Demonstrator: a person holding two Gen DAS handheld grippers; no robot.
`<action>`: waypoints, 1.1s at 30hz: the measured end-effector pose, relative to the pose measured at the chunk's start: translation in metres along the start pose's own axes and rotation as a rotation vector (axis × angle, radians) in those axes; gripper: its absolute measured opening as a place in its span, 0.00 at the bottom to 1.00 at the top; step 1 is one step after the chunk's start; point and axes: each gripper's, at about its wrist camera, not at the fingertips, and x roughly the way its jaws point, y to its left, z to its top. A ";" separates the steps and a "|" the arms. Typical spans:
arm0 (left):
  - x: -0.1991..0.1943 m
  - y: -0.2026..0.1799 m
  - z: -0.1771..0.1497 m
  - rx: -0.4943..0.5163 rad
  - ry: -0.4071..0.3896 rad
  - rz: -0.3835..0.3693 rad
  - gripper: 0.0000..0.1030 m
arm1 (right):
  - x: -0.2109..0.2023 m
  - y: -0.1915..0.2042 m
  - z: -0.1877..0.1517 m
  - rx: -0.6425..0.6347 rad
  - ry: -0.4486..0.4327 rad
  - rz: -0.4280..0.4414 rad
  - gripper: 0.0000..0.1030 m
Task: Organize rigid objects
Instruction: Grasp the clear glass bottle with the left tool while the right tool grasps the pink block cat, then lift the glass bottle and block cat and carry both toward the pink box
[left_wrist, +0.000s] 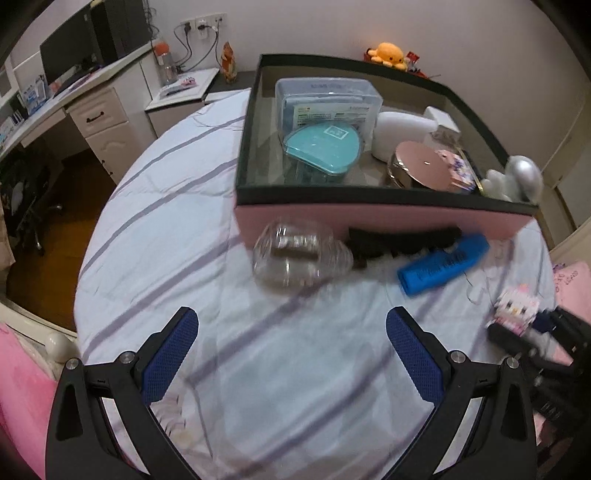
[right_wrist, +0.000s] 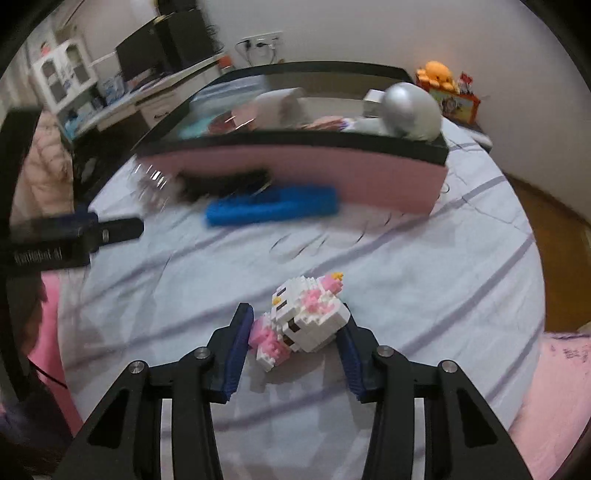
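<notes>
My right gripper is clamped on the brick figure, near on the bed. My left gripper stands apart, empty. Far ahead, a jar, brush and blue tube lie before the box.

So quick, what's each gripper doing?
Left gripper: open, holding nothing.
Right gripper: fingers closed around the brick cat figure.

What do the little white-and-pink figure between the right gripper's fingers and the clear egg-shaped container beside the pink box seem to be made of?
The white-and-pink figure looks like small hard plastic building bricks: stepped, studded blocky edges with a slight gloss. The clear egg-shaped container seems to be transparent rigid plastic, possibly glass: you see through it, with bright highlights and ribbed rings at one end. Blur leaves this open.
</notes>
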 end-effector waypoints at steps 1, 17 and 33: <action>0.005 -0.001 0.004 0.000 0.008 0.010 1.00 | 0.002 -0.005 0.006 -0.001 -0.003 -0.010 0.44; 0.028 -0.002 0.023 -0.001 0.005 -0.080 0.62 | 0.018 -0.024 0.028 -0.008 0.001 0.048 0.44; 0.009 0.003 0.013 -0.020 0.004 -0.129 0.61 | 0.015 -0.022 0.028 0.026 -0.005 0.046 0.44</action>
